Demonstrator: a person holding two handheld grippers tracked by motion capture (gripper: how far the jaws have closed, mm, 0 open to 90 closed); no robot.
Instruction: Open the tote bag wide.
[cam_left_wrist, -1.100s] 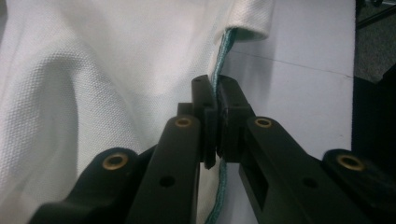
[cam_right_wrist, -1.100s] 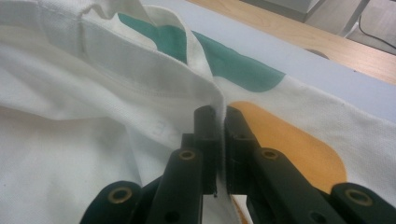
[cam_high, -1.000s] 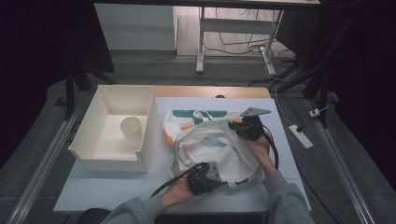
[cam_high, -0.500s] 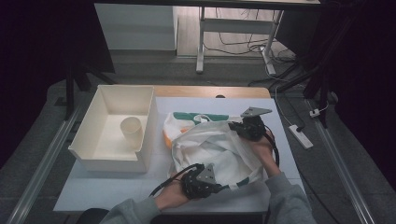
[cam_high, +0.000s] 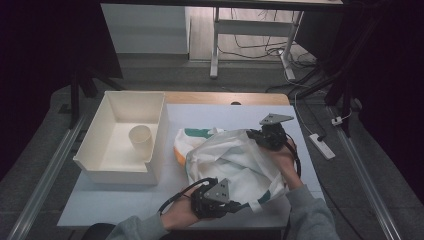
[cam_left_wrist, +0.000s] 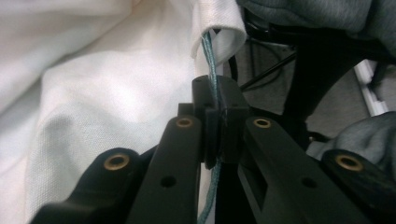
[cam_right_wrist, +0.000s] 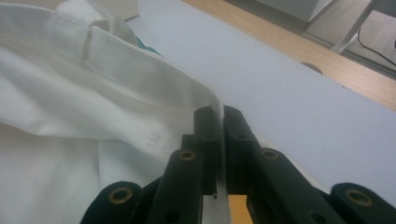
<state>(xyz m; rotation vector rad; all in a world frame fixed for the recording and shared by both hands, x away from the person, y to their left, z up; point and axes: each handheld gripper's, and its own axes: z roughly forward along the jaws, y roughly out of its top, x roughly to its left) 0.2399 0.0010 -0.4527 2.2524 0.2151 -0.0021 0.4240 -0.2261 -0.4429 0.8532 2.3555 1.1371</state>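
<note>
The left gripper is clenched on the white bag's teal drawstring, and the right gripper grasps its rim. The step looks like spreading the mouth open; next, pull apart evenly.

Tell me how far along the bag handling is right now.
Done: both grips are set. The left gripper is shut on the teal drawstring, the right gripper on the white bag hem. In hand: holding the bag up. Left: probably cinching it.
</note>
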